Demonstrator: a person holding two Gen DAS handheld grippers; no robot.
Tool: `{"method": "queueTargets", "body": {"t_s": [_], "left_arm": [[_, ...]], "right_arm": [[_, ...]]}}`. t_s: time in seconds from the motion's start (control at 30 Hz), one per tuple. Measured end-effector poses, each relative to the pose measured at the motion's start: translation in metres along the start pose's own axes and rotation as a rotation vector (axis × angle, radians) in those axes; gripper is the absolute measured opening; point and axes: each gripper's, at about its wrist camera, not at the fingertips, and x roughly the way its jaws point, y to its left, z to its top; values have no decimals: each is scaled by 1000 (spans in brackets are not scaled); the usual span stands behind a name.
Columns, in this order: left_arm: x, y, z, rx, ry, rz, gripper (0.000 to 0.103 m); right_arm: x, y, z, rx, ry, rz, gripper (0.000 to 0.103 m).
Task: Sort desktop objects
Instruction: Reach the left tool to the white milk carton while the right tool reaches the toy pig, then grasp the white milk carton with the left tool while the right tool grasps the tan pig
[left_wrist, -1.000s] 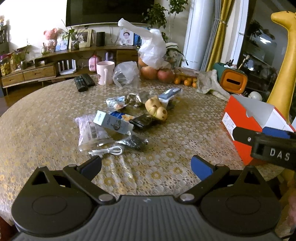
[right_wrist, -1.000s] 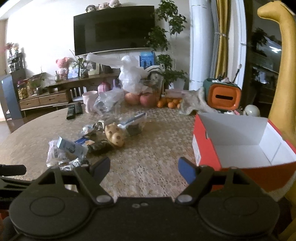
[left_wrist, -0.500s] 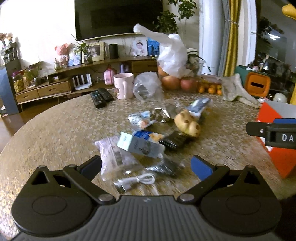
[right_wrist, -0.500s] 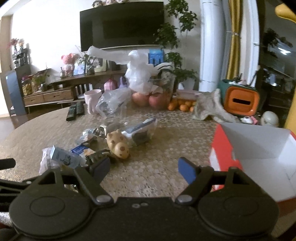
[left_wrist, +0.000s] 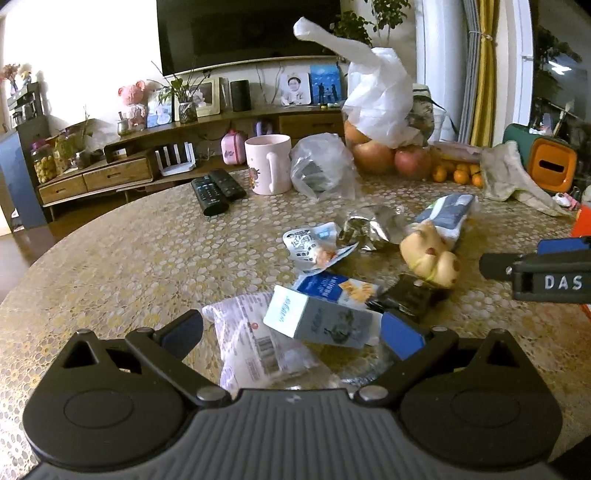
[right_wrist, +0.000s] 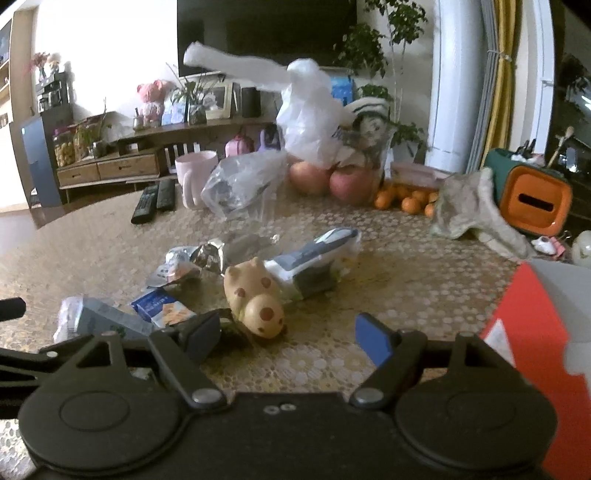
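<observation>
A heap of small items lies mid-table. In the left wrist view my open left gripper (left_wrist: 291, 332) is low over a white-and-blue carton (left_wrist: 321, 322) and a clear packet (left_wrist: 258, 343), which lie between its fingers. Beyond are a blue biscuit pack (left_wrist: 334, 288), a dark packet (left_wrist: 413, 295), foil wrappers (left_wrist: 365, 229) and a tan pig toy (left_wrist: 430, 258). My right gripper (right_wrist: 288, 336) is open, just short of the pig toy (right_wrist: 255, 301); it also shows at the right of the left wrist view (left_wrist: 535, 275). The red box (right_wrist: 535, 332) stands at the right.
At the table's back stand a pink mug (left_wrist: 267, 164), two remotes (left_wrist: 218, 190), a clear bag (left_wrist: 321, 170), a white bag over apples (left_wrist: 380, 110), small oranges (left_wrist: 458, 173), a cloth (left_wrist: 513, 177) and an orange-green container (left_wrist: 546, 162).
Both grippers have moved forward and down toward the heap. The left now has the carton and packet between its fingers; the cable has gone out of view. The red box has slid right.
</observation>
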Motion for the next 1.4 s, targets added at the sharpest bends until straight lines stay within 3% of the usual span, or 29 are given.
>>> {"method": "queueTargets", "body": {"t_s": [0.17,0.3,0.63,0.93,1.2,1.3,1.33,1.4], "left_arm": [[17,4,3,7,0,-28,100],[29,3,4,30,9,-60,89],[46,-5,3,77,-6,-89,84],[51,-8,4,89,-6,-107,61],[47,-9,5,85,-19,-111,52],[45,-8,6,76,-26,-122,47],[44,-8,7,74,-27,-124,44],[43,-8,8,68,-30,-132,43]], "right_arm": [[25,6,2,2,27,13,80],[40,8,3,14,41,29,80],[69,6,5,44,68,34,80],[81,8,5,50,75,55,78],[83,10,5,42,68,71,76],[82,9,6,51,74,81,64],[82,8,7,57,78,85,52],[81,7,7,63,81,87,52]]}}
